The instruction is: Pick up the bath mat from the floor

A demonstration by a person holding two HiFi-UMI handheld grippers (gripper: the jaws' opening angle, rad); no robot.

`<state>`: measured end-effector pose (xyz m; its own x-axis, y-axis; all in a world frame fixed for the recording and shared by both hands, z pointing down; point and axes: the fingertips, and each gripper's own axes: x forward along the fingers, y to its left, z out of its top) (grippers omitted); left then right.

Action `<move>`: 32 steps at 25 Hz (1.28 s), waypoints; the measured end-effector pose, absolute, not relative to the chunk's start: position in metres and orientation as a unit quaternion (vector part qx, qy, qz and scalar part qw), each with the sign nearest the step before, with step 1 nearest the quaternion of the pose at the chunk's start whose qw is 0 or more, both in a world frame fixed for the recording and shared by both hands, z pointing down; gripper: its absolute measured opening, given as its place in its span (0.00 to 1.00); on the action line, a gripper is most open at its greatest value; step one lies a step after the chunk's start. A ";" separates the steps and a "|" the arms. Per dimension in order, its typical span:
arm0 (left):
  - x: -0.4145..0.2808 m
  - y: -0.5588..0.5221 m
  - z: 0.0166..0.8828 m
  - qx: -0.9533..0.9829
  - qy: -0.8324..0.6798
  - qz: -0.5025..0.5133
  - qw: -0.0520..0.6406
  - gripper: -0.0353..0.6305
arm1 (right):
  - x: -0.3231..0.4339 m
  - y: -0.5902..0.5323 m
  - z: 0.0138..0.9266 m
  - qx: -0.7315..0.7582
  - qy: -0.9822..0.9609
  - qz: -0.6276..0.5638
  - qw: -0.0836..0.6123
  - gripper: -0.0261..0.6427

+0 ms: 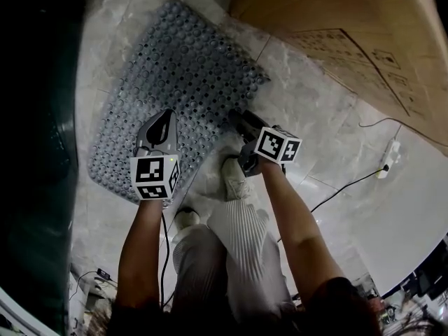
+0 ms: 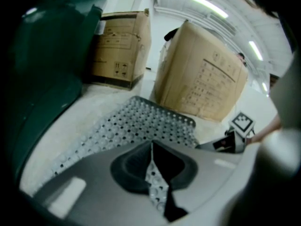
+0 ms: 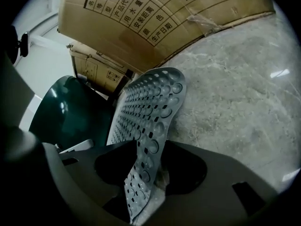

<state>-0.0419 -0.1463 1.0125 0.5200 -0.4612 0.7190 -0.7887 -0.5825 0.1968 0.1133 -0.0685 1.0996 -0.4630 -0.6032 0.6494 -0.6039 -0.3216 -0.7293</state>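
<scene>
The grey perforated bath mat (image 1: 175,82) lies on the marble floor, its near edge at both grippers. My left gripper (image 1: 164,121) is at the mat's near edge, and in the left gripper view its jaws (image 2: 153,166) are pinched together on a strip of the mat (image 2: 141,121). My right gripper (image 1: 238,117) is at the mat's near right corner. In the right gripper view that edge of the mat (image 3: 150,107) runs between the jaws of the right gripper (image 3: 146,173), which stand wide with dark gaps on both sides of it.
Large cardboard boxes (image 1: 350,26) stand on the floor right of and behind the mat. A dark green object (image 1: 35,152) borders the mat's left side. The person's shoe (image 1: 234,177) is just behind the mat's near edge. A power strip (image 1: 388,156) and its cable lie at the right.
</scene>
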 end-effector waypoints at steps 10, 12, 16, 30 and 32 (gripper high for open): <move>-0.050 -0.155 1.017 0.839 -0.376 0.303 0.251 0.08 | 0.107 -0.084 1.090 0.442 -0.607 0.650 -0.121 0.24; -0.052 -0.155 1.019 0.840 -0.375 0.301 0.251 0.08 | 0.101 -0.088 1.086 0.413 -0.619 0.654 -0.136 0.20; -0.056 -0.156 1.020 0.841 -0.375 0.299 0.251 0.08 | 0.088 -0.096 1.085 0.396 -0.642 0.648 -0.107 0.17; -0.106 -0.125 0.897 0.817 -0.410 0.313 0.257 0.08 | 0.022 -0.103 0.951 0.385 -0.696 0.601 -0.073 0.06; -0.112 -0.121 0.871 0.814 -0.415 0.314 0.256 0.08 | 0.009 -0.105 0.925 0.382 -0.698 0.601 -0.075 0.06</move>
<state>-0.1124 -0.1208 0.8714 0.4576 -0.5160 0.7242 -0.8374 -0.5240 0.1557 0.0088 -0.1053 0.9246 -0.6967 -0.6239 0.3541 -0.4427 -0.0144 -0.8965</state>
